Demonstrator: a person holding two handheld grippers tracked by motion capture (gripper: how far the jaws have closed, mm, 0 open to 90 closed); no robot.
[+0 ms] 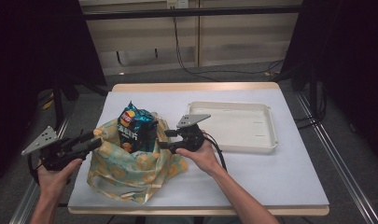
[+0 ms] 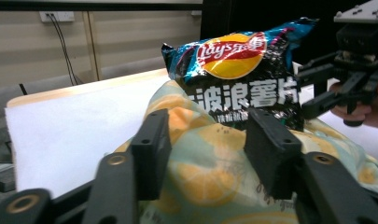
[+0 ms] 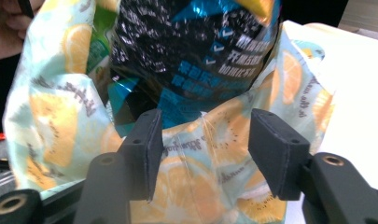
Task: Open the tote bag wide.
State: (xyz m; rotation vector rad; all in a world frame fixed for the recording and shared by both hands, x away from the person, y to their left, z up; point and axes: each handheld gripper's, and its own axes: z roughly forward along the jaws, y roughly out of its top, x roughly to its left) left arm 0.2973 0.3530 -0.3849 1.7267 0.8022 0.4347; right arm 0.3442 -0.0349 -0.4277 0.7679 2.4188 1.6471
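Observation:
A teal and black bag of chips (image 1: 136, 123) stands upright in a pale green cloth bag (image 1: 130, 163) printed with orange slices, left of the table's middle. My left gripper (image 1: 99, 140) is at the cloth bag's left side, jaws apart and nothing pinched. My right gripper (image 1: 164, 139) is at its right rim, also open. In the left gripper view, the left gripper (image 2: 207, 135) faces the cloth bag (image 2: 205, 172) below the chips bag (image 2: 238, 70); the right gripper (image 2: 326, 88) shows beyond. In the right gripper view, the right gripper (image 3: 203, 135) frames the cloth bag's rim (image 3: 60, 116) under the chips bag (image 3: 191, 46).
A white rectangular tray (image 1: 233, 126) lies at the back right of the table. A white sheet (image 1: 270, 177) covers the tabletop, with free room at the front right. Dark frames and cables stand around the table.

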